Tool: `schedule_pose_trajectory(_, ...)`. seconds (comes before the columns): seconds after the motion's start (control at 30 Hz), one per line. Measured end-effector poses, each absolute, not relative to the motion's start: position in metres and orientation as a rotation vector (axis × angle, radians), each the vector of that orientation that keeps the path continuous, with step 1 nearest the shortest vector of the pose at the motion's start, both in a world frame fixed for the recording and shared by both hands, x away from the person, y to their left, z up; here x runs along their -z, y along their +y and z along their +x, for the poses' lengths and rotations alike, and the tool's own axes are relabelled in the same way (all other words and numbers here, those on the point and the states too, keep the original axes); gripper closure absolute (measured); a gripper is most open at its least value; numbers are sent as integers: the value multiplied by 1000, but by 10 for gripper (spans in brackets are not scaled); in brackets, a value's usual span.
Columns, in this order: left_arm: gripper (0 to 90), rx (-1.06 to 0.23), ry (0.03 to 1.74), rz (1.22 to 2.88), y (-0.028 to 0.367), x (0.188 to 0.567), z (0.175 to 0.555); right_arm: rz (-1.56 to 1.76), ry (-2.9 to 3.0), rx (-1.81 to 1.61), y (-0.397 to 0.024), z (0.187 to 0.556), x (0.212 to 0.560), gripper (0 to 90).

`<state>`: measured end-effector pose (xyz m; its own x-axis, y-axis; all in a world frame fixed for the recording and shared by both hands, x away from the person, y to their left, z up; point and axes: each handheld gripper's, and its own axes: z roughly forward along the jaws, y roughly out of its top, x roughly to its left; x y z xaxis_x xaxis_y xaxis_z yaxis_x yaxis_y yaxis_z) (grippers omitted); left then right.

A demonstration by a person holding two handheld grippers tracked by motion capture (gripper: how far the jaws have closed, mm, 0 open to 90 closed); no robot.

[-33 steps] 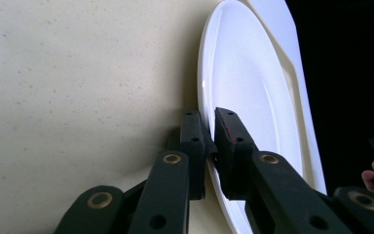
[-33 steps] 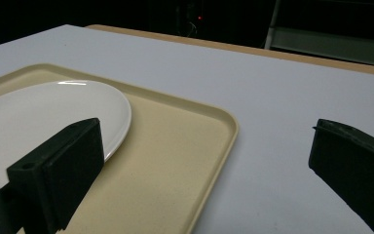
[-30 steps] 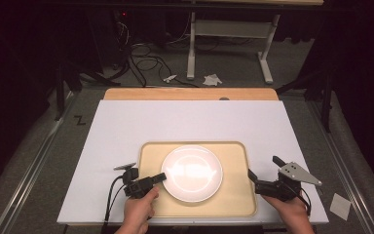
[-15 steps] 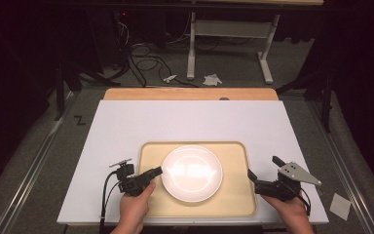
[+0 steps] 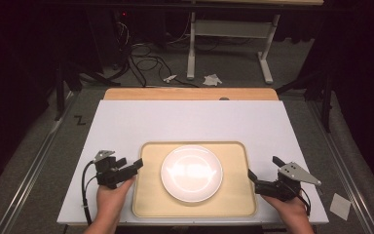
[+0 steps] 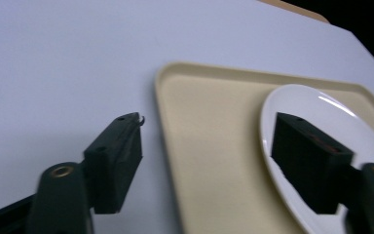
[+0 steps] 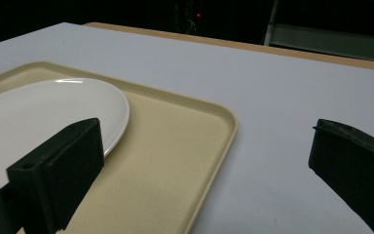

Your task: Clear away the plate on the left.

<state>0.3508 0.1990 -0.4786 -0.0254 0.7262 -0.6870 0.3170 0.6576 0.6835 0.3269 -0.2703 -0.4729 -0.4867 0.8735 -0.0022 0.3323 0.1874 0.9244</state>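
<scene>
**Left gripper pulls back from the tray**

The left gripper (image 5: 137,165) has slid left – a moment ago its tip sat over the tray (image 5: 148,195), now it's at the left edge. The right gripper (image 5: 251,176) stayed by the right edge. Both are wide open, holding nothing. One tray, one white plate (image 5: 191,173) in its middle, two grippers
</scene>
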Motion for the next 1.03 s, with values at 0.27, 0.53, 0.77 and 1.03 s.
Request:
schedule_pose_trajectory(0.27, 35, -665, 1478, 1055, 241, 478, 343, 1144, 1911, -1277, -274, 328, 474, 6)
schedule_pose_trajectory(0.53, 1, -688, 1349, 1076, 260, 473, 324, 1188, 1894, -1271, -280, 332, 477, 6)
schedule_pose_trajectory(0.77, 1, -583, 1368, 1097, 253, 479, 326, 1169, 1909, -1262, -277, 332, 477, 6)
schedule_pose_trajectory(1.03, 1, -557, 1388, 1068, 252, 478, 326, 1171, 1897, -1272, -280, 331, 476, 6)
